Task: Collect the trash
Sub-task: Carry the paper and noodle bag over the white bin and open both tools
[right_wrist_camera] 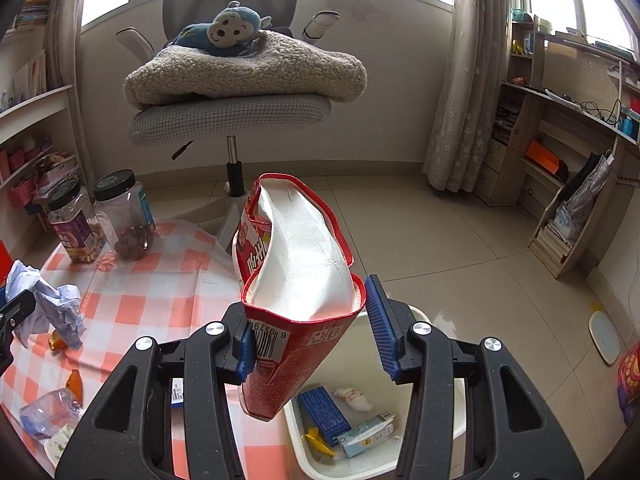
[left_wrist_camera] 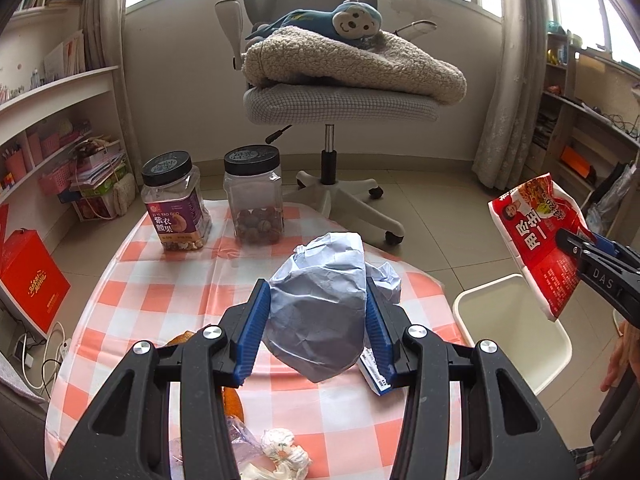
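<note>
Checked tabletop (left_wrist_camera: pixel 132 280), bin (right_wrist_camera: pixel 440 432) lower right.
Our left gripper (left_wrist_camera: pixel 318 328) pinches light, crushable paper (left_wrist_camera: pixel 320 300) mid-wad; right gripper (right_wrist_camera: pixel 310 330) half-closed, holding the stiff red bag (right_wrist_camera: pixel 296 276).

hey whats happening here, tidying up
Yes, a person is clearing trash off the checkered tablecloth. The left tool grips a crumpled paper ball above the table. The right tool holds an empty red snack bag over the white bin, which already holds a few items.
</note>
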Available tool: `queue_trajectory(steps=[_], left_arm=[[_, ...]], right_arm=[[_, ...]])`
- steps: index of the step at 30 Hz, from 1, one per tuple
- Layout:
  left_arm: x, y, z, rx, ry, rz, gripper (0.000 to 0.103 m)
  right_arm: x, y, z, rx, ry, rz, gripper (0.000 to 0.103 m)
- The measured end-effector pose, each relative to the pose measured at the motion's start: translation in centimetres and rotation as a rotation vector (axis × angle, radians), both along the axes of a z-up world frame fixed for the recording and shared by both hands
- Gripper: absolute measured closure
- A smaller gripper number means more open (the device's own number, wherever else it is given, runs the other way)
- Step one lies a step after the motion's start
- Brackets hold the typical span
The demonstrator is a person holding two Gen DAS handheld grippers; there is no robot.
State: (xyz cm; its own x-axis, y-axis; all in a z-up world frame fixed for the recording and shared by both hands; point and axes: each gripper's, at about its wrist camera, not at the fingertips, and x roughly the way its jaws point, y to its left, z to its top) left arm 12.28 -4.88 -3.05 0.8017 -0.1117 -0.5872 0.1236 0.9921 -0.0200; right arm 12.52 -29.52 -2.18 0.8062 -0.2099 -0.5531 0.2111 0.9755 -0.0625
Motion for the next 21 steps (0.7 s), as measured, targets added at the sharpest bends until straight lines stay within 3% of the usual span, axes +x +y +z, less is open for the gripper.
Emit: queue_trajectory(steps=[3,5,11,21], left_arm=[[0.1,-1.6,0.0,0.002,-0.001,-0.026,0.057],[0.3,-2.9,0.0,-0.005,0.006,-0.048,0.057],[0.6,-7.4,-0.8,-0.018,0.041,-0.120,0.057],[1.5,-17.1,-1.3,-0.085,0.121,-0.259,0.057]], right_arm=[[-0.2,-2.3,-0.4,0.021,0.027,-0.044,0.057],[-0.3,-3.9,-0.6,0.035,0.042,-0.075,0.046],[-1.8,-8.2,-0.2,0.073,0.023,-0.161,0.031],[-3.7,-14.9,0.8,0.151,-0.009,-0.301,0.019]])
